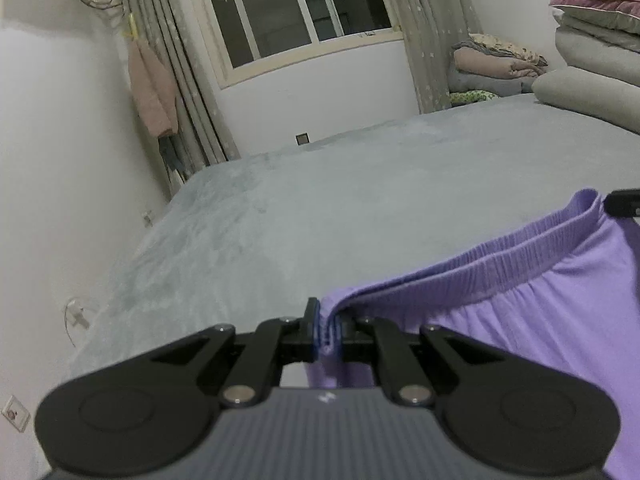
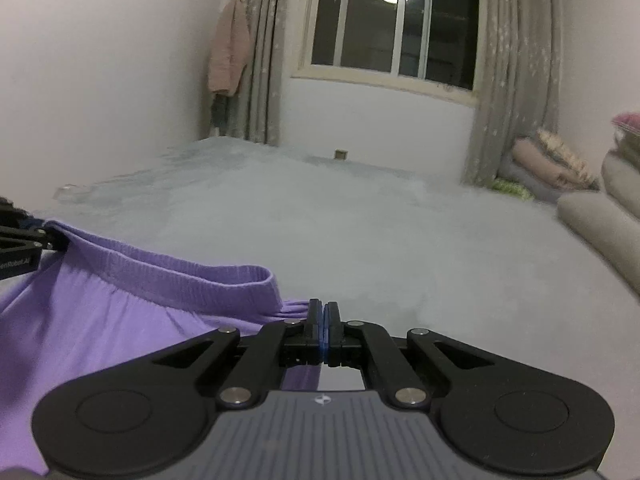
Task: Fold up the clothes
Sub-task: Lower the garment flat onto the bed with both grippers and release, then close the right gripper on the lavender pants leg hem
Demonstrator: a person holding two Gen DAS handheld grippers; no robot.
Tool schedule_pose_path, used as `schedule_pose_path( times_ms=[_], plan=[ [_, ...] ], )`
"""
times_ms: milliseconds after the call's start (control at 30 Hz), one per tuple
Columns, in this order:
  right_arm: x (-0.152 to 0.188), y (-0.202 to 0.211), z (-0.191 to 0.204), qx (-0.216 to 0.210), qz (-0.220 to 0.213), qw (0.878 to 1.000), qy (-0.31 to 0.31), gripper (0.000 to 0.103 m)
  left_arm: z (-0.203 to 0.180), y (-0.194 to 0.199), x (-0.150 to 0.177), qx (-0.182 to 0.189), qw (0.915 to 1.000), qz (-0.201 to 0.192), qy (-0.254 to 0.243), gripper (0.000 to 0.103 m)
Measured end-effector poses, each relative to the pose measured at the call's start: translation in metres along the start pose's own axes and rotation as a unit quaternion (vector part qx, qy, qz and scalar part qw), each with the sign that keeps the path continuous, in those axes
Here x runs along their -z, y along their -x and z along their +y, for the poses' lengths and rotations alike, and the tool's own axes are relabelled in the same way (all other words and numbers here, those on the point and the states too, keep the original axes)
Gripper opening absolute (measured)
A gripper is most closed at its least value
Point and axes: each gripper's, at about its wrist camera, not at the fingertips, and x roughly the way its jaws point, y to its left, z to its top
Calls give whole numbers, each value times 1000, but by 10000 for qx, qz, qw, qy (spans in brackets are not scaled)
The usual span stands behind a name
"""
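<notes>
Your left tongs (image 1: pixel 326 330) and right tongs (image 2: pixel 322 330) are each clamped on one end of the purple garment (image 1: pixel 540 320); its waistband (image 2: pixel 180 280) spans between them, above the bed (image 1: pixel 320 200).

Left gripper (image 1: pixel 326 330): jaws pressed together on a fold of purple cloth (image 1: pixel 540 312) pinched between the fingertips. Right gripper (image 2: pixel 323 326): jaws likewise closed, pads touching, gathered purple cloth caught just left of the fingertips. Both pointing forward, roughly level.
</notes>
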Motion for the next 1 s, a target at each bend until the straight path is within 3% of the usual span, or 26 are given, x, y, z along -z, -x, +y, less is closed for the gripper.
schedule_pose_path(
  times_ms=[100, 233, 300, 400, 533, 633, 800, 933, 1000],
  plan=[
    [7, -16, 2, 153, 207, 9997, 51, 0, -10, -5, -11, 48, 9998, 196, -67, 8],
    [17, -38, 4, 357, 484, 9981, 120, 0, -31, -24, -1, -7, 9991, 330, -251, 15],
    [22, -49, 5, 459, 622, 9969, 154, 0, -32, -35, 3, -238, 9982, 458, -305, 33],
    [29, -65, 7, 612, 828, 9945, 205, 0, -27, -42, 13, -438, 9975, 429, -347, 37],
    [31, -48, -6, 299, 987, 9947, -52, 0, -15, -43, 17, -309, 9984, 446, -167, 39],
    [31, -32, -16, 30, 1098, 9936, -267, 0, 8, -35, 13, -181, 9988, 370, 266, 51],
    [32, -6, -32, -419, 1279, 9889, -623, 2, 35, 25, 36, 159, 9949, 699, 705, 58],
    [36, 21, -44, -891, 1482, 9805, -934, 21, 55, 77, 57, 462, 9884, 1013, 1028, 62],
    [47, 54, -40, -1170, 1654, 9741, -1006, 25, 65, 104, 68, 613, 9841, 1169, 1189, 62]
  ],
)
